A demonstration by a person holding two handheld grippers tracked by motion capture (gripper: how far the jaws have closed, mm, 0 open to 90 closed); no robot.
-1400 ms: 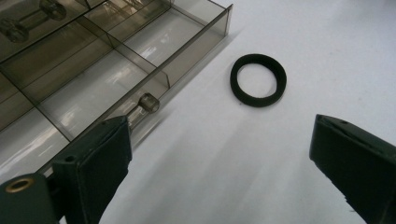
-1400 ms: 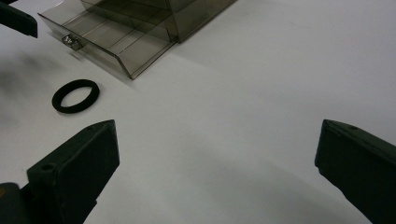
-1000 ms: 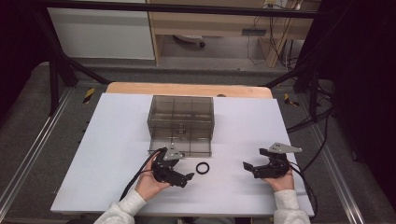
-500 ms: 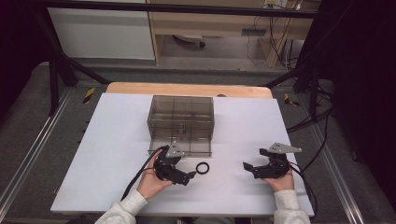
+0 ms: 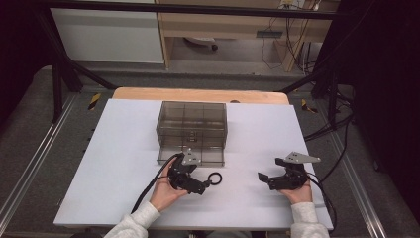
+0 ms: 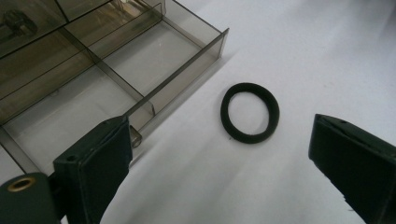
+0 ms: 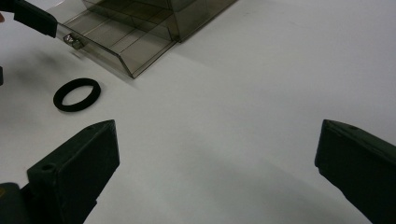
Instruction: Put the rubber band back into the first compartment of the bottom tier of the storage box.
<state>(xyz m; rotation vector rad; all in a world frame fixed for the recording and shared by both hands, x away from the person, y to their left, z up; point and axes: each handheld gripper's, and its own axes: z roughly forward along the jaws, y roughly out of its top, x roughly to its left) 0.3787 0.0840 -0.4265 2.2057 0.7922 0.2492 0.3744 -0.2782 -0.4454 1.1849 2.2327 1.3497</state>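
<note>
Work in hand: you are lining up your left gripper (image 5: 204,184) on the black ring (image 5: 214,178) that lies flat on the white table (image 5: 124,148).

Ring from the left tongs: straight ahead of the jaws and a touch toward the right-hand jaw, as the left gripper view has it (image 6: 250,112). From above it sits just off the jaw tips, near but not touching.

Left tongs: spread wide, nothing between them. The gap is far broader than the ring.

Ring's axis: it reads as a slight oval in the left gripper view, though that may be the camera's slant; treat it as round, with no long axis to favour. Any line across it will do.

Ring from the right tongs: far off to the upper left in the right gripper view (image 7: 76,94), well apart from your right gripper (image 5: 271,180).

Right tongs: also spread wide and empty, resting low near the table's front edge.

Nearer hand: the left, by a clear margin; this pick looks like its job.

Drawer from the left tongs: the open smoky drawer (image 6: 116,70) of the clear cabinet (image 5: 192,124) lies ahead and to the left jaw's side, its front wall just beside the ring.

What the move turns on: my reading is a short push forward, nudged toward the right jaw's side, so one jaw lands inside the hole or both straddle the band.

Watch for: the left jaw clipping the drawer's front wall.
</note>
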